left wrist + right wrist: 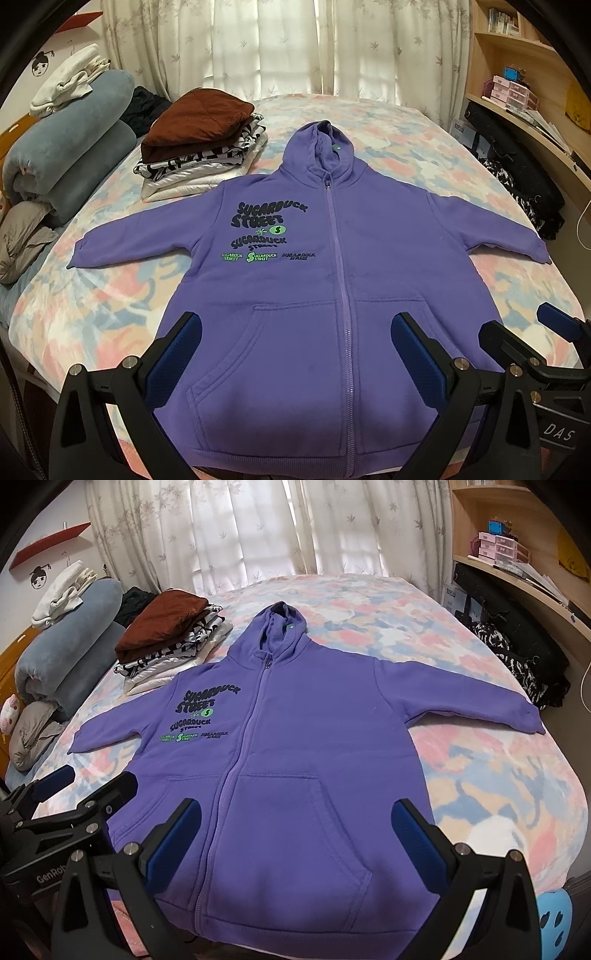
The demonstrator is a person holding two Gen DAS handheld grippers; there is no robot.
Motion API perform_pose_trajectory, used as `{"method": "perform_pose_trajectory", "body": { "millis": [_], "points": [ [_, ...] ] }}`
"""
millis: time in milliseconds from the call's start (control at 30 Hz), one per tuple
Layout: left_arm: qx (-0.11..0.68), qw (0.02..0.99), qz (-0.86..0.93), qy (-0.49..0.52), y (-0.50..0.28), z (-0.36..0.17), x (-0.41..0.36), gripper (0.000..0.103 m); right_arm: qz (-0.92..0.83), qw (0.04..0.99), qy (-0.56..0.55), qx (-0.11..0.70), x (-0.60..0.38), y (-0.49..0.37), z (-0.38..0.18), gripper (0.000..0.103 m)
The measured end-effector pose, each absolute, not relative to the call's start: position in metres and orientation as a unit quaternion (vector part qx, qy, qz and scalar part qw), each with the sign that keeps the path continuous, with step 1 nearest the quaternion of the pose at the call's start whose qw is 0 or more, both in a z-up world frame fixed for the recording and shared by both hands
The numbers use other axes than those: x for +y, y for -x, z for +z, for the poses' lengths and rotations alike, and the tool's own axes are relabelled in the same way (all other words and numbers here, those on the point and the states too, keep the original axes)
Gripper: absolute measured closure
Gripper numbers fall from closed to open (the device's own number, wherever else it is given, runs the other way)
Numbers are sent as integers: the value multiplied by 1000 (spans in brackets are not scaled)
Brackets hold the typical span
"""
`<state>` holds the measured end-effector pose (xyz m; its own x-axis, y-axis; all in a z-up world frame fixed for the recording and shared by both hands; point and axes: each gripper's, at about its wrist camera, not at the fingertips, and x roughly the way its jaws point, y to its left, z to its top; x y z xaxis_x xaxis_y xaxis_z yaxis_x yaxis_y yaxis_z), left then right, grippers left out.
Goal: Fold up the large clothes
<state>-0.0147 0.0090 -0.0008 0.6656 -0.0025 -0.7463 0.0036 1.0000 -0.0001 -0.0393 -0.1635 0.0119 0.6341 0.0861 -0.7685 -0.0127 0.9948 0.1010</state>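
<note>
A purple zip hoodie (314, 266) with dark "Sugarduck Street" print lies flat, front up, on the bed, sleeves spread to both sides and hood toward the curtains. It also shows in the right wrist view (295, 775). My left gripper (295, 350) is open and empty, hovering above the hem over the left pocket. My right gripper (295, 834) is open and empty above the hem over the right pocket. The right gripper shows at the right edge of the left wrist view (528, 332). The left gripper shows at the left of the right wrist view (88, 786).
A stack of folded clothes (199, 147) topped by a brown garment sits at the far left of the floral bed (480, 295). Rolled grey blankets (66, 158) lie left. Dark clothes (524, 192) and wooden shelves (517, 74) stand at right. Curtains hang behind.
</note>
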Motion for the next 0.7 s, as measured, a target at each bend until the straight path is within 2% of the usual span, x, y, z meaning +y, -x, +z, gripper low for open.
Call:
{"method": "perform_pose_trajectory", "body": {
  "millis": [700],
  "points": [
    [421, 907, -3, 1, 10, -4, 8, 2, 28, 900, -55, 433, -168, 35, -2, 0]
  ]
}}
